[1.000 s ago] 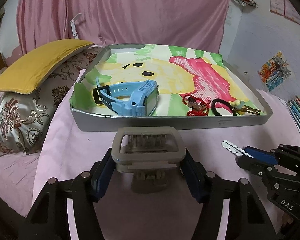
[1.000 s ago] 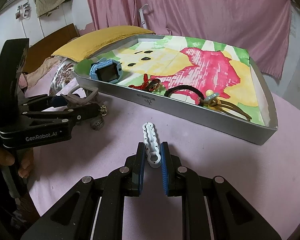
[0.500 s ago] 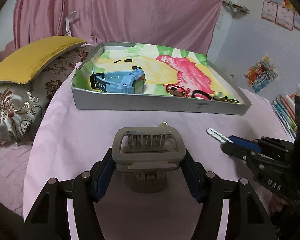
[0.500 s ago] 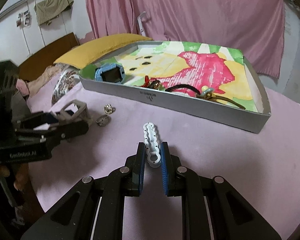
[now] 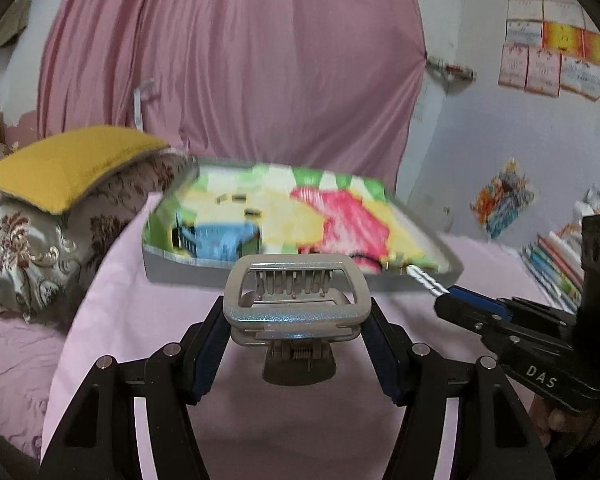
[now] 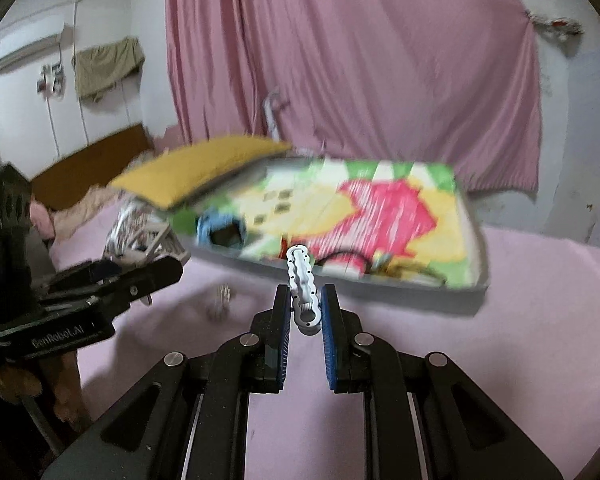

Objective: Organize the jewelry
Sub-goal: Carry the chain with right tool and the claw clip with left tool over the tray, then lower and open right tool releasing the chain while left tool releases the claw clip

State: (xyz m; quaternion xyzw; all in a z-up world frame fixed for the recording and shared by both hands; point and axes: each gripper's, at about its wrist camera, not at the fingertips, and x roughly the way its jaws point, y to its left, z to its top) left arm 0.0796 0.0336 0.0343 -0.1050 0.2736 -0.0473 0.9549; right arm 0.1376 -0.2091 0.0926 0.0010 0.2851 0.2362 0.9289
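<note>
My left gripper (image 5: 296, 330) is shut on a grey rectangular claw hair clip (image 5: 296, 300) and holds it in the air in front of the tray. My right gripper (image 6: 305, 312) is shut on a white wavy hair clip (image 6: 302, 280), also lifted; it shows at the right of the left wrist view (image 5: 424, 278). The grey tray (image 5: 188, 270) with a colourful paper lining lies beyond on the pink cloth. It holds a blue watch (image 6: 222, 232), a black band (image 6: 340, 258) and blurred small pieces. Both views are motion-blurred.
Two small metal pieces (image 6: 222, 300) lie on the pink cloth left of the right gripper. A yellow cushion (image 5: 60, 164) on a patterned pillow sits left of the tray. Books (image 5: 556, 264) lie at the far right. A pink curtain hangs behind.
Both grippers have risen and drawn back from the tray with their clips still held. The tray now looks farther and lower in both views.
</note>
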